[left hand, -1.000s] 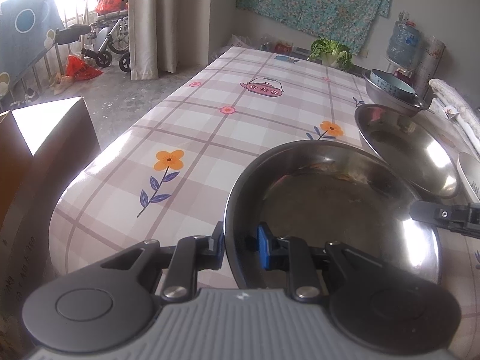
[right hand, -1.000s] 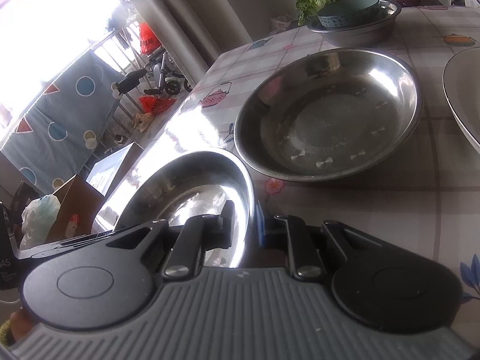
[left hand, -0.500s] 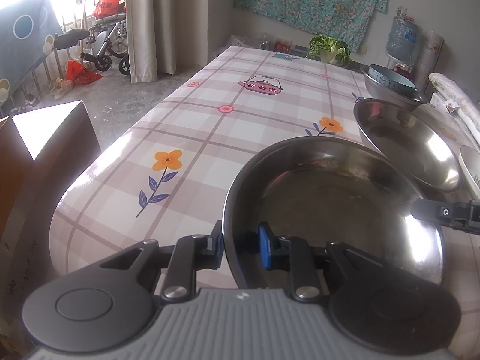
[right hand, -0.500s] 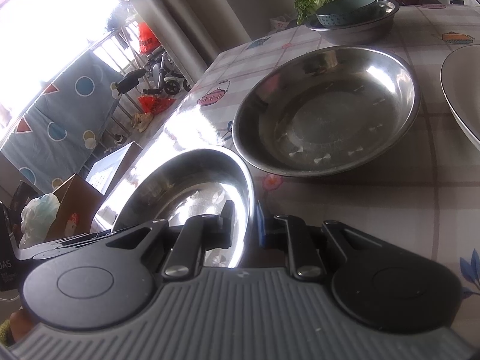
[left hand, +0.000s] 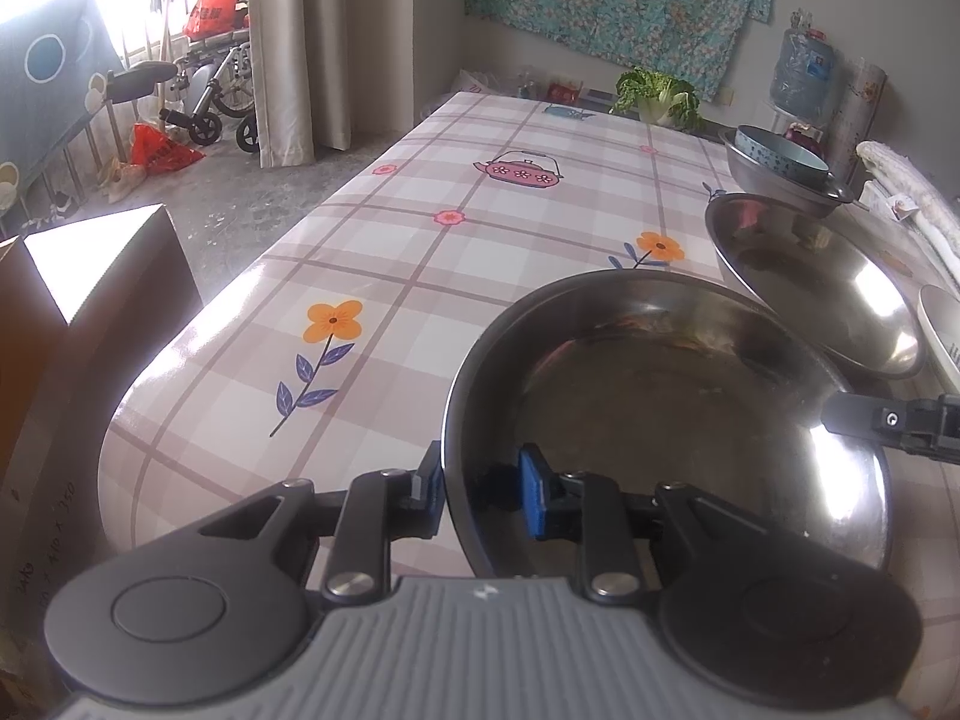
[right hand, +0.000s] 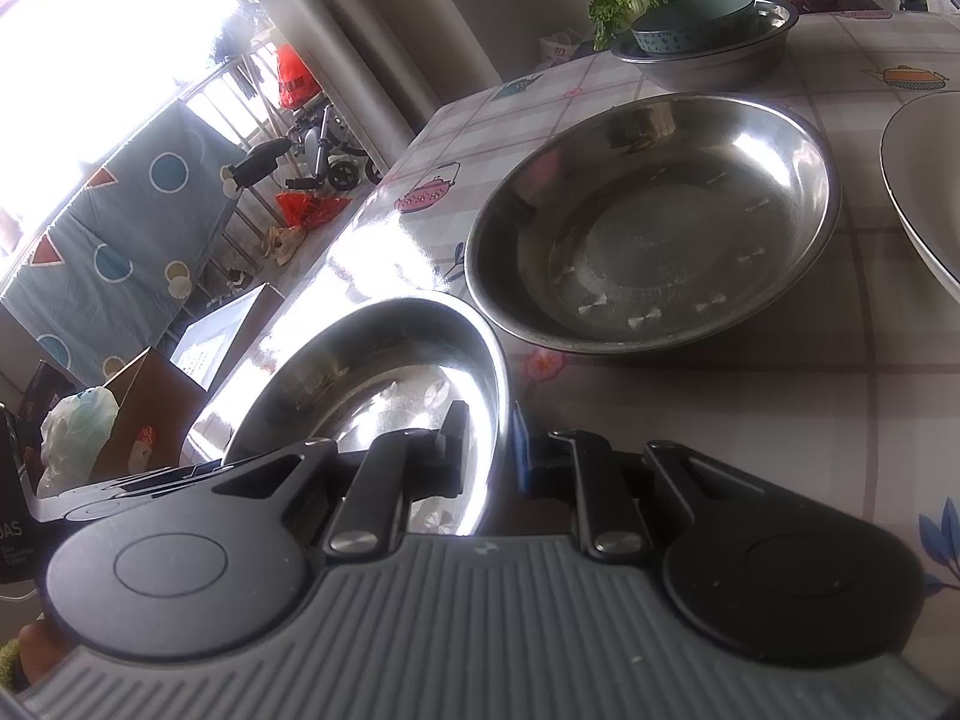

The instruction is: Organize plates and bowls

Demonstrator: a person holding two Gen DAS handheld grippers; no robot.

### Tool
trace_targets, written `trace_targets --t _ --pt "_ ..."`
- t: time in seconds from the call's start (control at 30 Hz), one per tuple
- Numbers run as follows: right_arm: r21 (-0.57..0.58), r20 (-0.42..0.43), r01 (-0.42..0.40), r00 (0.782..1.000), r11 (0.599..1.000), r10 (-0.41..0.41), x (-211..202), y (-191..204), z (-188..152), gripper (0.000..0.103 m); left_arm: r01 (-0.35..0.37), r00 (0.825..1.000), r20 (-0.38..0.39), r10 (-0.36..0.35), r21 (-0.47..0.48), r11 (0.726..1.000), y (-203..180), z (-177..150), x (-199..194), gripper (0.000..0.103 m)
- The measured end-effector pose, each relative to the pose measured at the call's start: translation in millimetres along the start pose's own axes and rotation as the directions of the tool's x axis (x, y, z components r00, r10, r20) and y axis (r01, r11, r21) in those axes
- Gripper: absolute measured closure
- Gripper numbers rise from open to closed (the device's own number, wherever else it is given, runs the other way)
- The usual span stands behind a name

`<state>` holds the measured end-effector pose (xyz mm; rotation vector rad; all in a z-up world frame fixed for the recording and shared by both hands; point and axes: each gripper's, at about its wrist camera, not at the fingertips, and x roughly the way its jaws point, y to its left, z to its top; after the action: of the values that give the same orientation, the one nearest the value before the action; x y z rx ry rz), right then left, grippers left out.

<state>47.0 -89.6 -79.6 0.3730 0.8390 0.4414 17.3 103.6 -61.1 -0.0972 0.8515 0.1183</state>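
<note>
The left tool [left hand: 480, 489] sits at the near rim of the steel bowl [left hand: 660, 420], one pad outside the rim & one inside. Its jaws have just been opening a bit, w/ the rim between them; the inner blue pad stands off the wall, so it doesn't look like a grip now. The right tool [right hand: 489, 444] is on the same bowl's [right hand: 384, 378] other side & is shut tight on the rim, a thin pinch. So the bowl is held by the right tool, low over the front end of the bench [left hand: 420, 276], w/ the left tool's pads loose around its rim. Just past it, toward the right & farther back, lies the big steel pan [right hand: 654, 222], flat on the bench, open side up. That's prob. where the bowl goes next: forward & a bit right from the tools. The right tool is nearer to the pan. A white plate [right hand: 918, 180] edge shows right of the pan. Farther back, a teal bowl [right hand: 690, 24] sits inside another steel bowl [right hand: 720, 57], near green leafy veg [right hand: 624, 0].
</note>
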Motion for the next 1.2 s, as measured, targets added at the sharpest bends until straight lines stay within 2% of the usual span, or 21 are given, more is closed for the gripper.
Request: trace_targets --t 0.93,1.2 --pt "-0.005 0.001 0.009 1.0 1.0 -0.009 -0.3 1.0 0.1 0.088 -0.001 1.0 0.0 0.001 0.002 1.0 -1.2 -0.3 0.1 0.077" --pt "-0.006 0.001 0.009 1.0 1.0 -0.009 -0.6 1.5 -0.2 0.088 -0.001 1.0 -0.003 0.001 0.007 1.0 -2.6 -1.4 0.3 0.074"
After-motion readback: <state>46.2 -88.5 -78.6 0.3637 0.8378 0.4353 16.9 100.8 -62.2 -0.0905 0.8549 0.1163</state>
